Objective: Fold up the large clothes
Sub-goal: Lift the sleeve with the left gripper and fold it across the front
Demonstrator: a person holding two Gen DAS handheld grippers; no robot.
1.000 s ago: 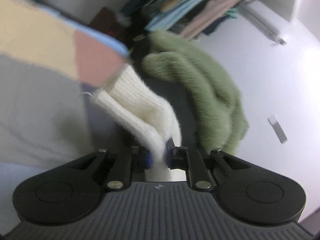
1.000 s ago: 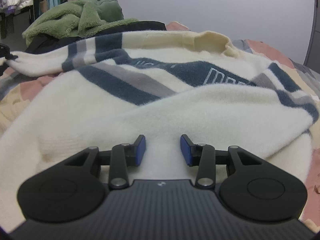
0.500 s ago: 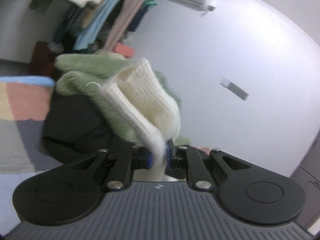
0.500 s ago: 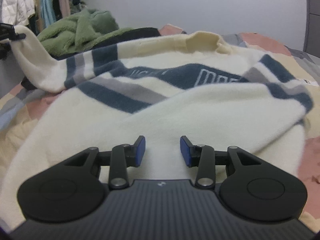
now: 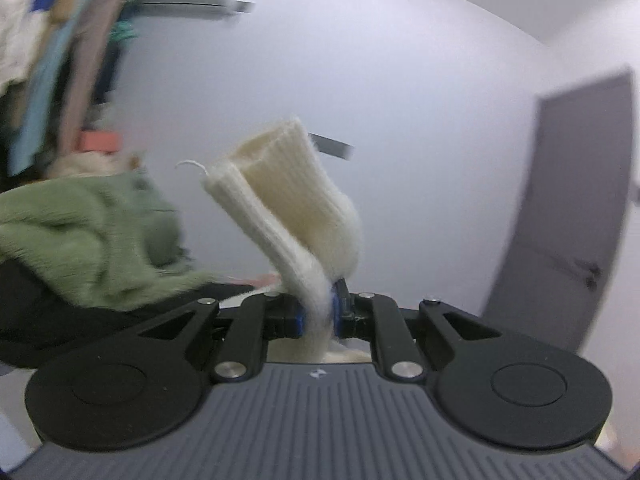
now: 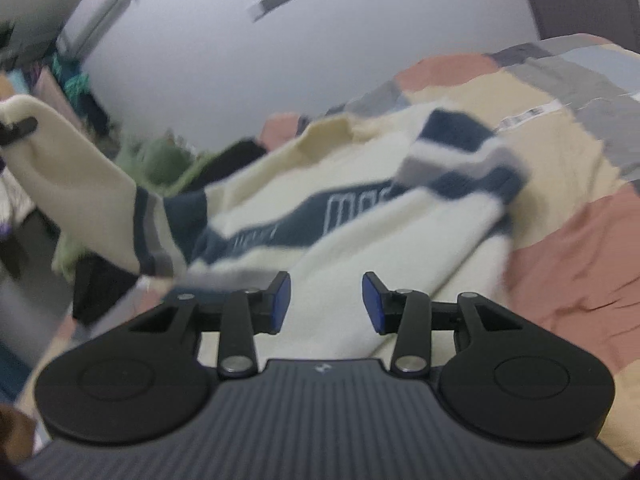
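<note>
A cream sweater (image 6: pixel 360 236) with navy and grey stripes lies rumpled across the patchwork bed (image 6: pixel 568 280). The left gripper (image 5: pixel 317 314) points level, jaws clamped on its ribbed cuff (image 5: pixel 288 200), sleeve lifted off the bed's left edge. The right gripper (image 6: pixel 325 300) tilts down over the body, jaws apart, empty.

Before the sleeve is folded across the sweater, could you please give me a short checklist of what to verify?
1. Left tool shut on the sleeve cuff: ok.
2. Sleeve lifted off the bed: ok.
3. Right tool open and empty: ok.
4. Sweater body lying flat: not ok, its far striped sleeve is bunched.
5. Green fleece apart from the sweater: cannot tell.
</note>
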